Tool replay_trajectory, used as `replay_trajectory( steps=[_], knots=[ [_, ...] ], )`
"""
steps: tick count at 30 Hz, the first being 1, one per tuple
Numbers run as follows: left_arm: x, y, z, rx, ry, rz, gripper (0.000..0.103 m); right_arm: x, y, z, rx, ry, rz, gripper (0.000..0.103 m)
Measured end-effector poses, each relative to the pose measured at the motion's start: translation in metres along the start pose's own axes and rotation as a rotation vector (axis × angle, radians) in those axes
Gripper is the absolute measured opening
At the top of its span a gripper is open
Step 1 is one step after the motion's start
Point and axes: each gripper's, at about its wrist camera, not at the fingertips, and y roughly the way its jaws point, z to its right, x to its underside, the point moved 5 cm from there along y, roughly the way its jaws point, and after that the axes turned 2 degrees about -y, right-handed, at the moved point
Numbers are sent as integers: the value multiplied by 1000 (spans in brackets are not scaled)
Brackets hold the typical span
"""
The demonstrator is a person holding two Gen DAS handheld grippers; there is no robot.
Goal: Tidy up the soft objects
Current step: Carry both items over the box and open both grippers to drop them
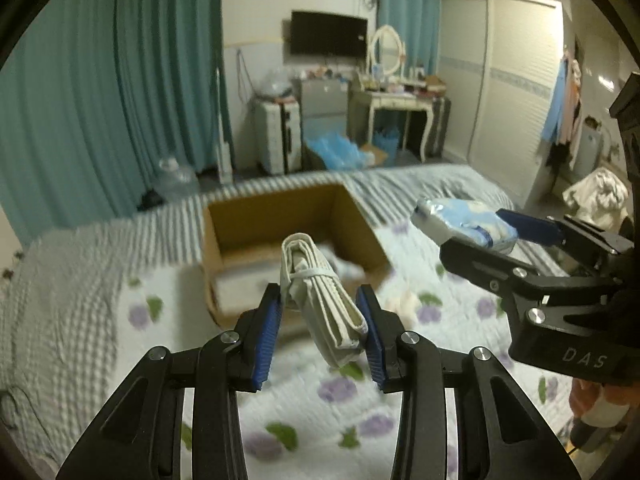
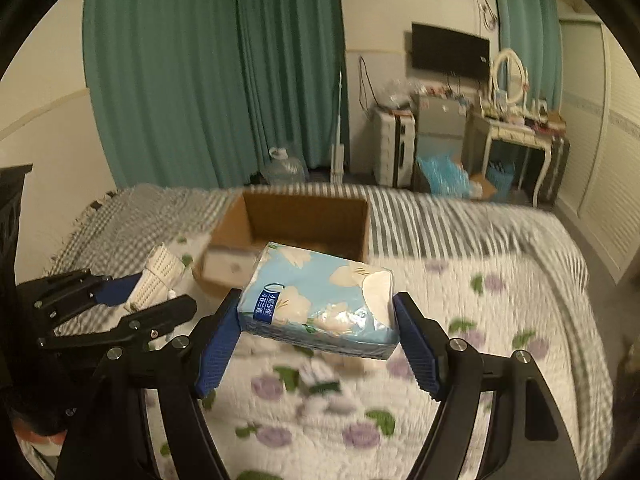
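Floral quilt [image 2: 460, 320] — teal curtains [image 2: 208, 72] behind.

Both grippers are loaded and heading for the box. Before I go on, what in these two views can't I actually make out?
- Cardboard box contents: left wrist view, hidden behind the rolled cloth bundle held by the left gripper, and blurred.
- Box floor: right wrist view, partly covered by the tissue pack held by the right gripper.
- Small pale items on the floral quilt: motion blur, both views.
- Tissue pack print: too small to read.
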Motion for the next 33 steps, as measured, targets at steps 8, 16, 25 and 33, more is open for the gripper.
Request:
replay_trajectory(
  steps=[8, 16, 25, 33],
  knots=[
    [-62, 31, -33, -30, 17, 63, 38, -62, 34, -4, -7, -46, 48, 74],
    [-73, 111, -58, -76, 40, 24, 56, -75, 114, 6, -17, -38, -8, 74],
    [-63, 165, -83, -136, 31, 13, 74, -63, 186, 22, -39, 9, -66, 75],
    [-61, 165, -95, -167, 5, 18, 82, -78, 194, 16, -30, -9, -44, 94]
  ],
)
